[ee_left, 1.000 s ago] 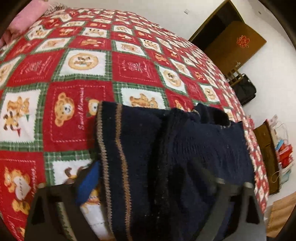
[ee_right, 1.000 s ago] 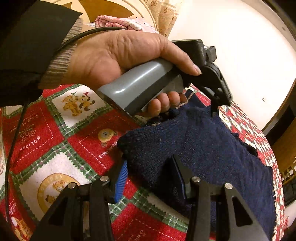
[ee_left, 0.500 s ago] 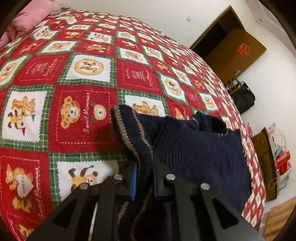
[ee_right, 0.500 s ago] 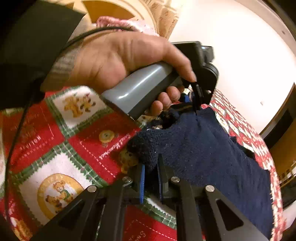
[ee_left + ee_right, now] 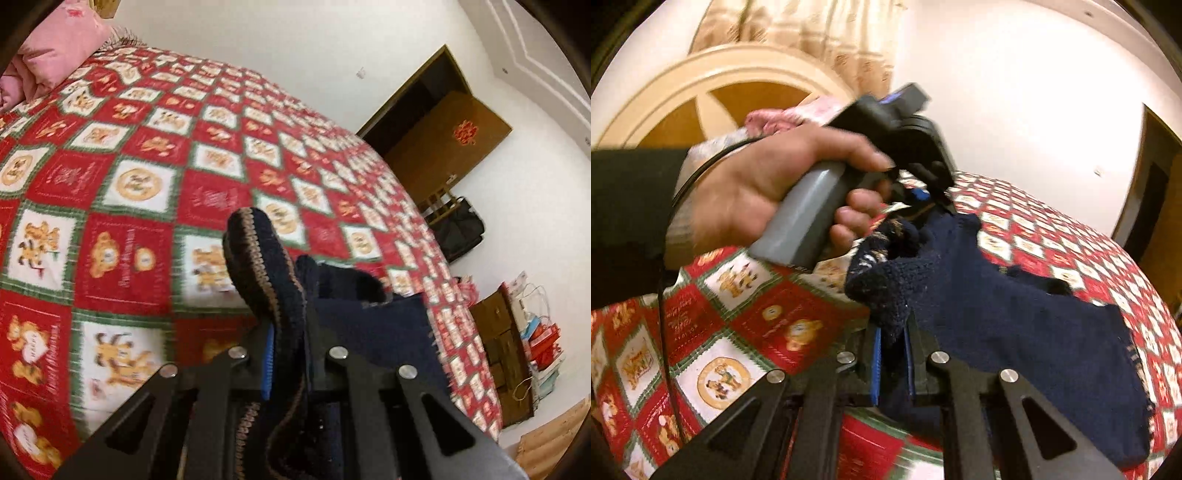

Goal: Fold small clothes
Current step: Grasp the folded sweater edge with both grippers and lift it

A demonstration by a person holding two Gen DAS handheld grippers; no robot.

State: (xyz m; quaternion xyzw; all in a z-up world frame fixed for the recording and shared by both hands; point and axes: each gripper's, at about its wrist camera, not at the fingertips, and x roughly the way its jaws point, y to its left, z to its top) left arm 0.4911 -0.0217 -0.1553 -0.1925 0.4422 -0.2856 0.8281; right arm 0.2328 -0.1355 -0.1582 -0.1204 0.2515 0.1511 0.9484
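A dark navy knitted garment (image 5: pixel 1008 314) lay on the bed (image 5: pixel 147 192), which was covered by a red, white and green patchwork quilt printed with teddy bears. The left gripper (image 5: pixel 288 343) had its fingers closed on the garment's striped edge, a band of navy with brown lines that bunched up and rose in a rounded fold above the fingertips. The rest of the knit spread flat on the quilt to the right of that gripper, toward the bed's far right edge. The right gripper (image 5: pixel 892 345) also had its fingers pressed together on a thick, rolled corner of the same garment, with the blue pads (image 5: pixel 875 363) showing on either side of the cloth. In the right wrist view, the person's left hand (image 5: pixel 768 199) wrapped around the grey handle of the other gripper, just above the lifted edge of the knit. A pink pillow (image 5: pixel 62 48) sat at the bed's far left corner. A brown wooden door (image 5: pixel 447 144) stood open against the white wall beyond the bed.
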